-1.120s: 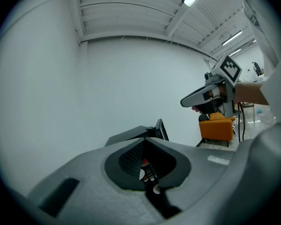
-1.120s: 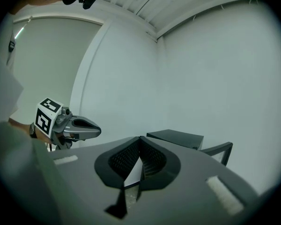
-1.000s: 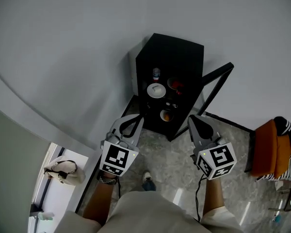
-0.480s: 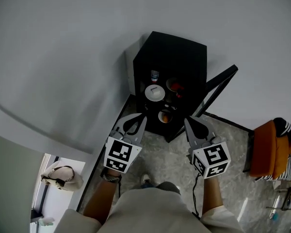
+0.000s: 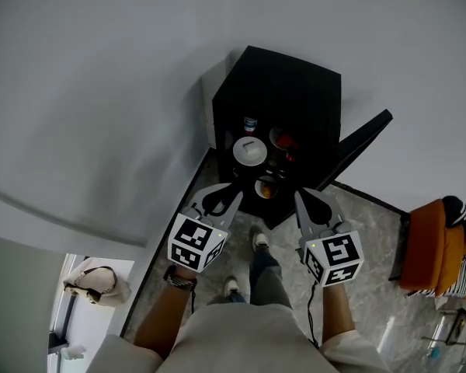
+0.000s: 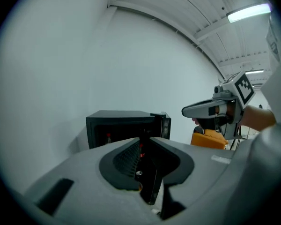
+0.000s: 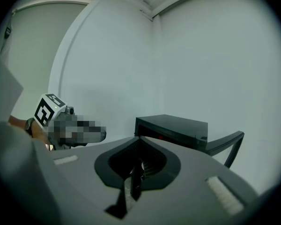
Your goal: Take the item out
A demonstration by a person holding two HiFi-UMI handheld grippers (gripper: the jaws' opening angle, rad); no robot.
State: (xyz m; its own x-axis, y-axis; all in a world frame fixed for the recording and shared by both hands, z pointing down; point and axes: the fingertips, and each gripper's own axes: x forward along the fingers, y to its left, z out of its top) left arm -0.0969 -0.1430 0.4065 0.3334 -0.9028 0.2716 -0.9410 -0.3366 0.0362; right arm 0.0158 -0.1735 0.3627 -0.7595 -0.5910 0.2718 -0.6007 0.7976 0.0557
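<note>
A black cabinet (image 5: 279,92) stands against the wall with its door (image 5: 361,140) swung open to the right. On its shelves I see a small red-capped bottle (image 5: 250,123), a white dish (image 5: 249,151), a red item (image 5: 284,141) and an orange cup (image 5: 265,186). My left gripper (image 5: 231,198) hangs just short of the opening; its jaws have just been opening and stand slightly open, with nothing between them. My right gripper (image 5: 301,198) is level with it at the right, shut and empty. The left gripper view looks through the jaws (image 6: 145,142) at the cabinet (image 6: 114,121).
An orange chair (image 5: 426,243) stands at the right. The person's leg and shoe (image 5: 260,241) are on the marble floor (image 5: 373,216) before the cabinet. The grey wall (image 5: 101,115) runs along the left. A bag (image 5: 97,282) lies at lower left.
Both grippers have come lower and closer to the cabinet's opening. The person has stepped one foot forward. The left jaws have parted a little.
</note>
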